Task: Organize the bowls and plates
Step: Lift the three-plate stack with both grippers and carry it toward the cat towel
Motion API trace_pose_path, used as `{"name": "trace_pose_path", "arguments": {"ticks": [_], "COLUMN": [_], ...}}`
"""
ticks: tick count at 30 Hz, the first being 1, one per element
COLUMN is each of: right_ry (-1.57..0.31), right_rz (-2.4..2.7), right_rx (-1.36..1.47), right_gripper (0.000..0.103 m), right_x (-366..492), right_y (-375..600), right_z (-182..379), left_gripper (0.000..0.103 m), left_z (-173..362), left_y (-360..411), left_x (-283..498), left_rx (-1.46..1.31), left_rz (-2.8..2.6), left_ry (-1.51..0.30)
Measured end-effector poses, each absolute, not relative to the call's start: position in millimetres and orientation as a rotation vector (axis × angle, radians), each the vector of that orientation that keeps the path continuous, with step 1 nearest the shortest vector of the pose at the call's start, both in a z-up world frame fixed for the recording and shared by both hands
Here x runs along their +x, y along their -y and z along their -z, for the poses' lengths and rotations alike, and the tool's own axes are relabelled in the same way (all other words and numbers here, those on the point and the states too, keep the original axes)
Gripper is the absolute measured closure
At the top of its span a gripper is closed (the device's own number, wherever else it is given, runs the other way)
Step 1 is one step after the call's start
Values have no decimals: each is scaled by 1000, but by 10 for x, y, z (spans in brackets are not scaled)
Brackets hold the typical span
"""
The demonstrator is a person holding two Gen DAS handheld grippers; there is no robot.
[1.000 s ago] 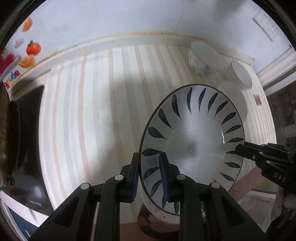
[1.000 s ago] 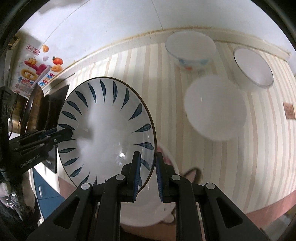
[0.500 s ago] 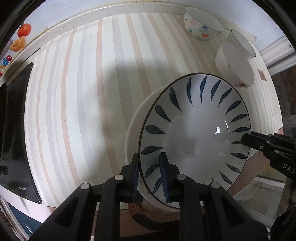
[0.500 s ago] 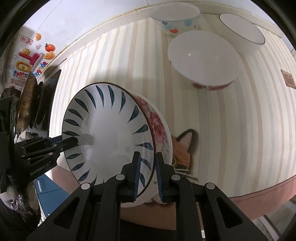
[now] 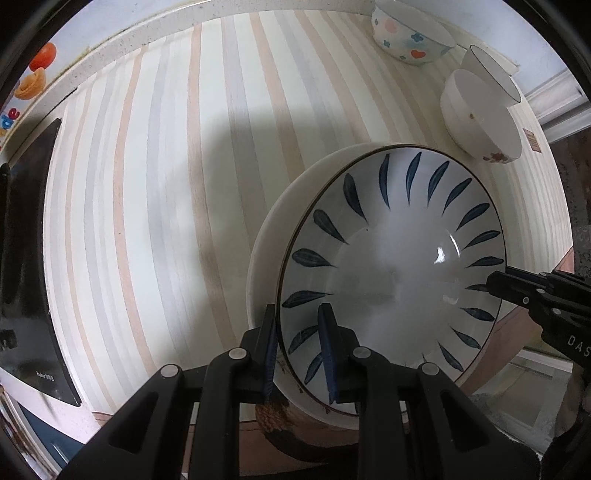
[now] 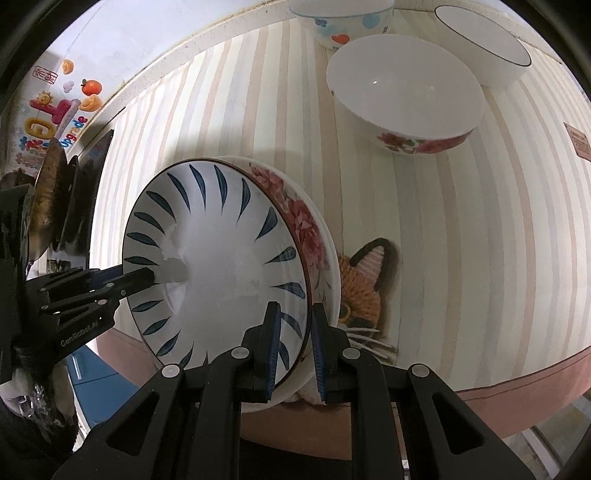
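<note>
A white plate with blue leaf marks [image 5: 391, 280] sits inside a larger white plate with pink flowers [image 6: 310, 236] near the table's front edge. My left gripper [image 5: 297, 350] is shut on the blue-leaf plate's near-left rim. My right gripper [image 6: 293, 350] is shut on its opposite rim; the plate also shows in the right wrist view [image 6: 218, 266]. Each gripper appears in the other's view, the right [image 5: 517, 291] and the left [image 6: 122, 284].
Three bowls stand at the back right: a flowered white bowl [image 6: 406, 96], a black-rimmed white bowl [image 6: 484, 44] and a heart-and-flower patterned bowl [image 5: 410, 33]. A cat-shaped woven coaster [image 6: 365, 291] lies beside the plates. A dark cooktop [image 5: 26, 258] is at the left.
Both grippers lowered the blue-leaf plate onto the flowered plate; it was held higher above the table a second ago. The bowls look nearer and higher in view.
</note>
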State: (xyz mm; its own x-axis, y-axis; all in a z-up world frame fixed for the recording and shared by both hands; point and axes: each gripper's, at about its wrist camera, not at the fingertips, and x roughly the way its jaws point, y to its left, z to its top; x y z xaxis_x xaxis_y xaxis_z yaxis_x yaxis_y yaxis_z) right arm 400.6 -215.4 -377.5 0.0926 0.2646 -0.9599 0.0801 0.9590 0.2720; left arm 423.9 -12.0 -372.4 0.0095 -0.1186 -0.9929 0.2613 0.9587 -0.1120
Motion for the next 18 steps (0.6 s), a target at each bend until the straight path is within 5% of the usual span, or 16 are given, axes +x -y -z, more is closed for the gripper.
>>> {"name": "trace_pose_path", "arguments": {"ticks": [18], "right_ry": [-1490], "right_rz": [-118], "right_rx": [304], "right_gripper": [83], "right_x": [4024], "right_y": [2175], "right_z": [3784], "left_gripper": [84], "left_z": [3779], "left_y": [88], "left_x": [4256], "left_rx": [84], "left_rz": [286], "left_ry": [-1559]}}
